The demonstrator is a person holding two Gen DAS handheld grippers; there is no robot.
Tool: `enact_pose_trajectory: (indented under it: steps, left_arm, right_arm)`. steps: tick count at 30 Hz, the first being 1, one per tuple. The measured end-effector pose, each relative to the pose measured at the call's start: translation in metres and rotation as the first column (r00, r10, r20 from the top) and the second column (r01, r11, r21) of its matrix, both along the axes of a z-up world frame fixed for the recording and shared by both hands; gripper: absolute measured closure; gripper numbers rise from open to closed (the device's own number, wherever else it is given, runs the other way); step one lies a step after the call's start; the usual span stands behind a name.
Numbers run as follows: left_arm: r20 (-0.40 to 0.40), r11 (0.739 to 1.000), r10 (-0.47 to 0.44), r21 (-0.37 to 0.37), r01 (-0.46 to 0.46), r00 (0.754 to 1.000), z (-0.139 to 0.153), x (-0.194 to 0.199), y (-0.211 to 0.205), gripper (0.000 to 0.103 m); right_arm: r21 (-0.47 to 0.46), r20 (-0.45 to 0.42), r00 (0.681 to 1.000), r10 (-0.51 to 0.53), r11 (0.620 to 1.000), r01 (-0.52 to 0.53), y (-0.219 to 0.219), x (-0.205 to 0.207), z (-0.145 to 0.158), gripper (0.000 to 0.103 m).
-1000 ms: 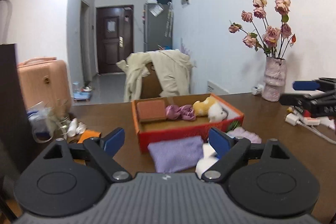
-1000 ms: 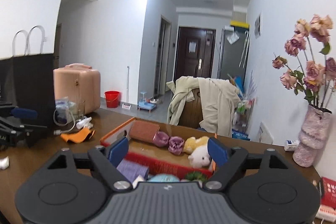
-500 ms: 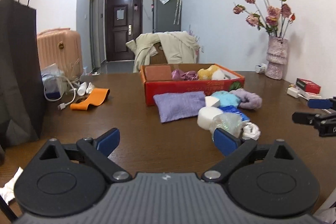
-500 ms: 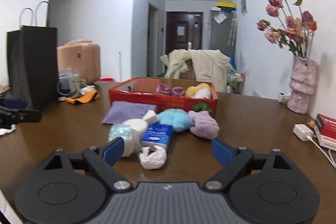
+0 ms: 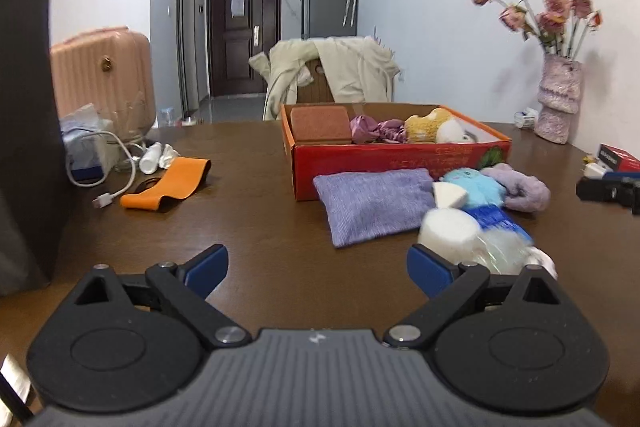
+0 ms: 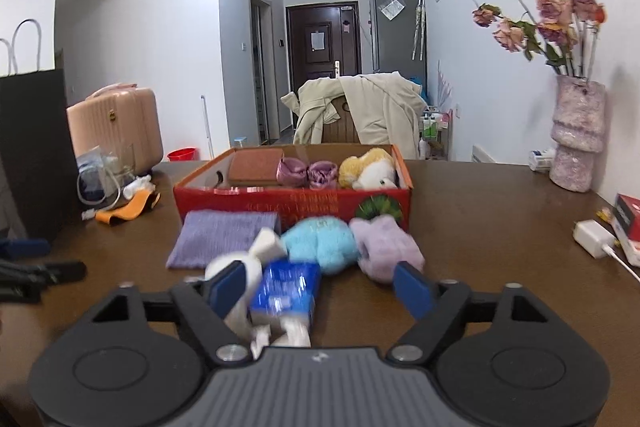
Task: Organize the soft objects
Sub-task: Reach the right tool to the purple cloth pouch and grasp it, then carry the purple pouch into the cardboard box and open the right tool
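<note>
Dark brown wooden tabletop (image 5: pixel 248 227); red cardboard box (image 6: pixel 296 205) mid-table holds plush items. Right gripper (image 6: pixel 320 285) jaws apart, just been closing, low over a blue-wrapped soft packet (image 6: pixel 286 293) lying between them, pads not pressing it. Left gripper (image 5: pixel 318 267) wide open, empty; lilac knitted cloth pouch (image 5: pixel 372 205) lies ahead of it.

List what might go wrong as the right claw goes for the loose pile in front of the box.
The right claw, open with jaws just closing, straddles the blue tissue pack while the white sponge crowds one finger: it may pinch both. The heap is tight, so lifting may drag the teal plush along.
</note>
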State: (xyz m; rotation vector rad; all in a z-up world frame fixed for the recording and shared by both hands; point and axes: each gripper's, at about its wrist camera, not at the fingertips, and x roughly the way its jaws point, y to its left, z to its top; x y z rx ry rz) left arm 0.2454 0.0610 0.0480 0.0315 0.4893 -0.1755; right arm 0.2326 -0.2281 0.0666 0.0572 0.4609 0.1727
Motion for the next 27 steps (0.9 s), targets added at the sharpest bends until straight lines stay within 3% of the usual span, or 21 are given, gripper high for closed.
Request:
enact_pose_trajectory:
  steps: [3, 5, 8, 13, 17, 20, 23, 24, 25, 27]
  left_arm:
    - [-0.018, 0.999, -0.018, -0.047, 0.017, 1.000, 0.003, 0.035, -0.002, 0.005]
    - [-0.017, 0.996, -0.043, -0.076, 0.041, 0.999, 0.003, 0.059, -0.005, 0.009]
    - [-0.053, 0.994, -0.070, -0.084, 0.066, 0.996, -0.005, 0.095, -0.013, 0.019]
    - [-0.123, 0.983, -0.124, -0.152, 0.105, 0.985, -0.036, 0.131, -0.018, 0.019]
    - [-0.122, 0.979, -0.144, -0.165, 0.123, 0.982, -0.049, 0.135, -0.013, 0.037]
    - [-0.116, 0.972, -0.177, -0.176, 0.155, 0.977, -0.051, 0.133, -0.010, 0.052]
    - [-0.148, 0.961, -0.228, -0.192, 0.198, 0.962, -0.054, 0.134, -0.011, 0.077]
    - [-0.140, 0.960, -0.231, -0.196, 0.202, 0.963, -0.053, 0.133, -0.011, 0.079]
    - [-0.133, 0.959, -0.235, -0.194, 0.207, 0.963, -0.052, 0.132, -0.012, 0.085]
    - [-0.114, 0.963, -0.226, -0.176, 0.204, 0.967, -0.046, 0.126, -0.012, 0.088]
  right_arm:
    - [-0.001, -0.003, 0.997, 0.074, 0.997, -0.074, 0.013, 0.039, 0.009, 0.051]
    - [0.011, -0.023, 0.993, 0.115, 0.993, -0.115, 0.022, 0.069, 0.009, 0.056]
    - [0.071, -0.110, 0.981, 0.159, 0.986, -0.152, 0.031, 0.125, -0.004, 0.056]
    - [0.096, -0.225, 0.960, 0.168, 0.984, -0.150, 0.054, 0.186, -0.036, 0.054]
    - [0.100, -0.292, 0.943, 0.160, 0.986, -0.136, 0.065, 0.205, -0.062, 0.054]
    - [0.061, -0.279, 0.946, 0.167, 0.986, -0.157, 0.074, 0.203, -0.068, 0.057]
    - [0.008, -0.278, 0.939, 0.202, 0.978, -0.208, 0.084, 0.199, -0.069, 0.072]
    - [-0.007, -0.262, 0.943, 0.203, 0.977, -0.212, 0.086, 0.197, -0.069, 0.082]
    - [-0.013, -0.246, 0.947, 0.206, 0.976, -0.216, 0.087, 0.194, -0.067, 0.086]
    - [-0.025, -0.201, 0.955, 0.216, 0.974, -0.225, 0.088, 0.188, -0.058, 0.095]
